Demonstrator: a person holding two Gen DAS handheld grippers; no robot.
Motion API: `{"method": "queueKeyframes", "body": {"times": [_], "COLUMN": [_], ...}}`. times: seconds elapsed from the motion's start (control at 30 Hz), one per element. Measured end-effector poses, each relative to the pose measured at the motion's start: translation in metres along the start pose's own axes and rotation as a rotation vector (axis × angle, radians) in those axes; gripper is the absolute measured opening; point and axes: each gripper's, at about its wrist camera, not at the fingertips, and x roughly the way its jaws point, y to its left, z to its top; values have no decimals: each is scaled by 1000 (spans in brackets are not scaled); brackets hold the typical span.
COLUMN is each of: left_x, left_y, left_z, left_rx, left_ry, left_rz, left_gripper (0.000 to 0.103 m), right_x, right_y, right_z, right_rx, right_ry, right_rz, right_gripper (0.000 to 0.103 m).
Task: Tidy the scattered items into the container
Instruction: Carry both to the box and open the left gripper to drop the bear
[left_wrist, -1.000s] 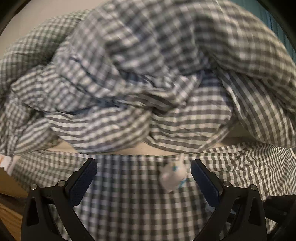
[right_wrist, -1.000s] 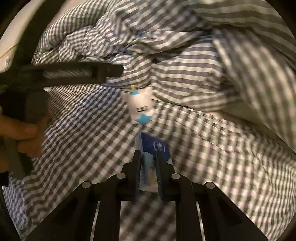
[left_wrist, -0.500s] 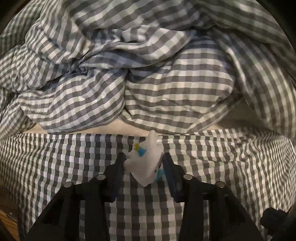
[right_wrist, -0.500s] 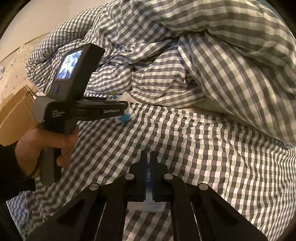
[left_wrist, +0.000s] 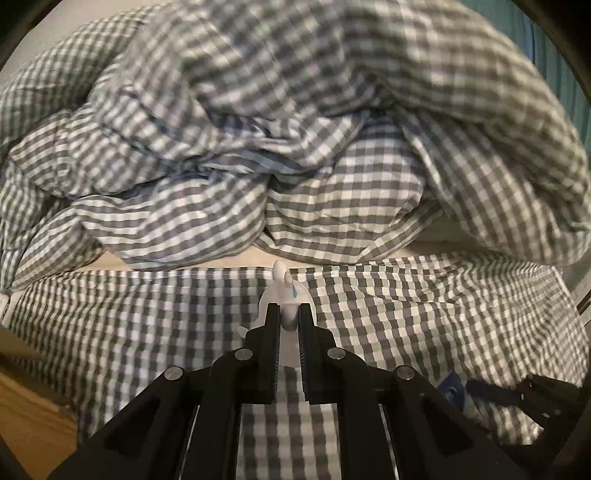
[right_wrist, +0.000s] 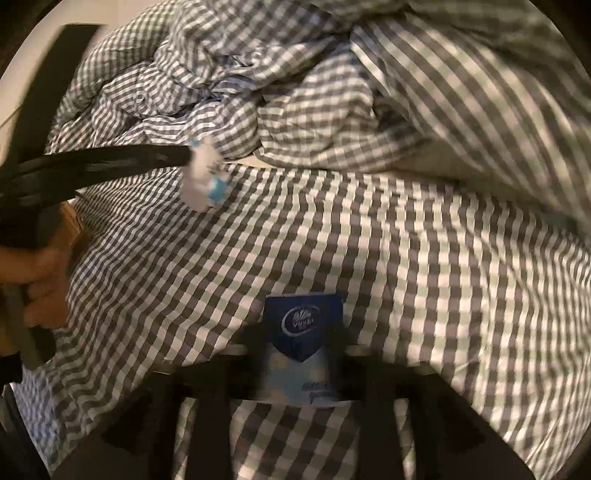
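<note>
Pinching, in left wrist view, of small white figurine (left_wrist: 286, 295) by left gripper (left_wrist: 289, 314), jaws just closed onto it above checked bedsheet (left_wrist: 147, 325); in right wrist view, right gripper (right_wrist: 301, 373) jaws just opened, blue tissue pack (right_wrist: 303, 332) lying loose between them on sheet.

Lighting: dim, warm indoor; source not visible. Both views: fisheye, strong barrel distortion, black vignette at corners. Left wrist view: upper duvet (left_wrist: 295, 110) soft w/ motion blur, checks smeared; sheet (left_wrist: 147, 314) sharper; deep shadow under the duvet folds. Right wrist view: heavier blur. Left gripper (right_wrist: 192, 158) streaked, white toy (right_wrist: 203, 177) smeared, fingers at bottom edge dark, indistinct. No glare.
</note>
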Motion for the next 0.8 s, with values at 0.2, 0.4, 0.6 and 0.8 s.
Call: {"method": "queueKeyframes", "body": {"times": [0.2,0.4,0.6,0.8], "left_x": [-39,-78,-114,-146], "left_y": [26,36,45,57], "left_z": [3,0,-1,2], "left_rx": [-56,-77,-78,-105], "left_ry": [-34,-73,-119,-143], "left_rz": [4,2,37,43], "left_gripper": [8,8,8,8], "right_x": [-9,6,29,30], "right_y": [18,29,26,24], "right_z": [-1,-4,-11,-17], "right_rx": [-25,-73,-38,-3], "right_ry": [-35,10,98,121], "right_rz": [-28,-84,-143,-139], "right_gripper": [90,92,76,51]}}
